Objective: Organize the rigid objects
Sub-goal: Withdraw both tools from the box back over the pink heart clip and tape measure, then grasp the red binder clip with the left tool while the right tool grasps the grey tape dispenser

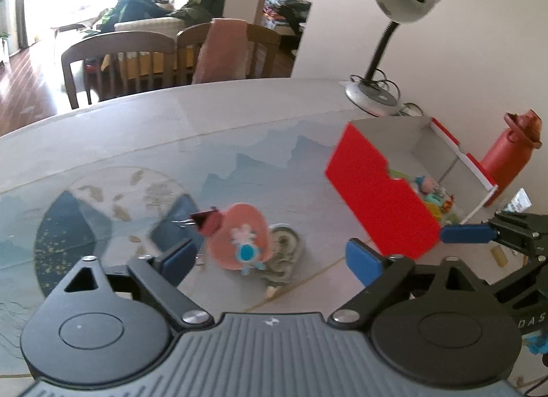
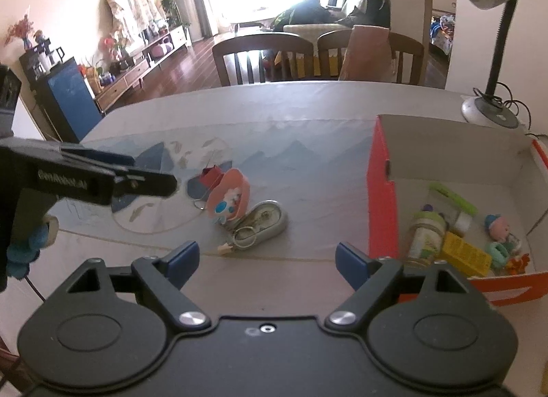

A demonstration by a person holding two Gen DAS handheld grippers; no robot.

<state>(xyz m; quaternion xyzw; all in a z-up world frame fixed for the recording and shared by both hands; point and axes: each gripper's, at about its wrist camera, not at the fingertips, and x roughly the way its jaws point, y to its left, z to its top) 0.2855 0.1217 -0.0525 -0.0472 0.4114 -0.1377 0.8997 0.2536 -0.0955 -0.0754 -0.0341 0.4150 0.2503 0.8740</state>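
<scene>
We see, near the middle of the table (image 2: 308, 113), a pink cartoon toy (image 2: 227, 199) propped against an open metal tin (image 2: 265, 222), with a key ring (image 2: 244, 238) lying at the tin's near end; a small dark red piece (image 2: 210, 174) sits just behind the toy. To the right stands a red box (image 2: 380, 198), open at the top, whose near red wall lies between both grippers and its contents. Inside it we count one glass jar (image 2: 426, 234), one yellow packet (image 2: 465, 253), one green stick (image 2: 452, 198), one small pink figure (image 2: 500, 226) and a few smaller bits too blurred to name. The left gripper (image 1: 270, 258) hovers over the table with its jaws spread wide and nothing between them; the toy lies just ahead of it. The right gripper (image 2: 263, 260) likewise stands wide open and empty, the tin ahead and the box just to its right. The table carries a cloth printed with pale blue mountains. One desk lamp (image 1: 394, 13) stands at the far right corner, with one red bottle (image 1: 510, 150) beyond the box. Two wooden chairs (image 2: 263, 58) face the far edge, one draped with a pink cloth; behind them we see a bright window, a sofa and a low cabinet.
</scene>
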